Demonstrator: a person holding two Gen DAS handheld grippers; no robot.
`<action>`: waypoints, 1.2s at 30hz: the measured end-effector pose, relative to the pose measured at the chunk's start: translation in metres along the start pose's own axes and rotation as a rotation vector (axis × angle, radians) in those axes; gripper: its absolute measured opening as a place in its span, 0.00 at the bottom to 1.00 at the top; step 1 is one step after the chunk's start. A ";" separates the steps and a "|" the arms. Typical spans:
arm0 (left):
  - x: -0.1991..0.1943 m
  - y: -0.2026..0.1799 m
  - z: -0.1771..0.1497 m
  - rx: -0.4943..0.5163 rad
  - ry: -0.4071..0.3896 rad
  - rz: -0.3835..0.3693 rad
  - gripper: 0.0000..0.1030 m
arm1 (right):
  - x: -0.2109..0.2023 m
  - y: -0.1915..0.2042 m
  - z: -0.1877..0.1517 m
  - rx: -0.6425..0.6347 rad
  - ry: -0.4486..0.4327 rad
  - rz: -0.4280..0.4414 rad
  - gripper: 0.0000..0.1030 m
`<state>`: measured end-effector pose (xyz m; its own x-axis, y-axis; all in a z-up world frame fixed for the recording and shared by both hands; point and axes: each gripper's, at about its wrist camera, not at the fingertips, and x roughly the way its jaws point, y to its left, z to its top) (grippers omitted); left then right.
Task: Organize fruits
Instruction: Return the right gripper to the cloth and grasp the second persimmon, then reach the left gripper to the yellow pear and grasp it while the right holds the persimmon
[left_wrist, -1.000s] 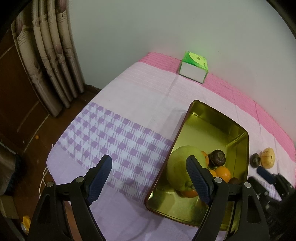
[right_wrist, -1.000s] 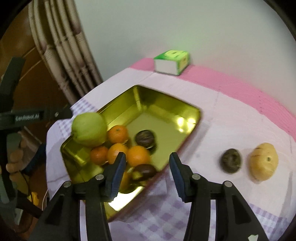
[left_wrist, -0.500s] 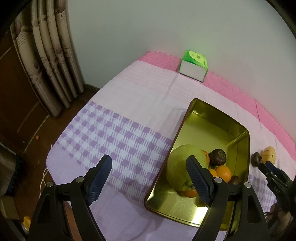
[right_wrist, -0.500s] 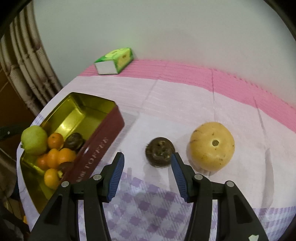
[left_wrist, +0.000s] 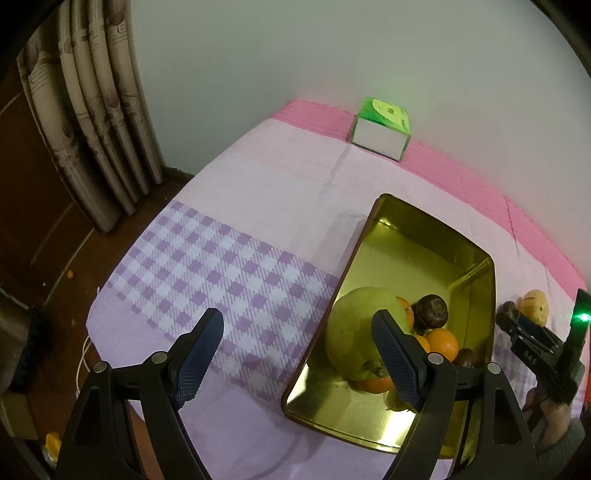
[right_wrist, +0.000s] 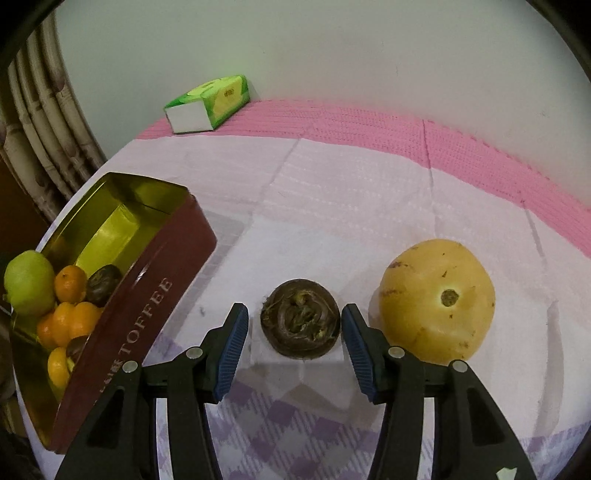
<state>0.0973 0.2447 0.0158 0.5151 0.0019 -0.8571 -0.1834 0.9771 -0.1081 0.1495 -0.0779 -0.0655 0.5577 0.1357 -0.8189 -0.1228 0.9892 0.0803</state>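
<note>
Closer now, right gripper (right_wrist: 293, 334) straddles wrinkled brown fruit (right_wrist: 300, 323), seemingly untouched; both jaws open.

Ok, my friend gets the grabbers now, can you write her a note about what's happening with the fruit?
Right gripper: open, its fingers on either side of the dark brown fruit on the tablecloth, not closed on it.
Left gripper: open, holding nothing, above the near end of the toffee tin.
Done: a green fruit, several oranges and some dark fruits are in the tin.
Left: the dark brown fruit and the yellow fruit beside it are outside the tin.
A green tissue box sits by the wall.
</note>
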 end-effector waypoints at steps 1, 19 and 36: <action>0.000 0.000 0.000 -0.001 -0.001 -0.001 0.80 | 0.003 -0.002 0.000 0.010 0.004 0.006 0.48; -0.001 -0.010 -0.001 0.041 -0.022 0.007 0.80 | -0.015 -0.005 -0.018 0.003 -0.009 0.026 0.40; -0.012 -0.062 -0.007 0.156 -0.048 -0.014 0.80 | -0.059 -0.110 -0.061 0.185 -0.016 -0.152 0.40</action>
<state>0.0964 0.1830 0.0289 0.5564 -0.0050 -0.8309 -0.0462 0.9982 -0.0370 0.0800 -0.1982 -0.0602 0.5716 -0.0157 -0.8204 0.1148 0.9915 0.0610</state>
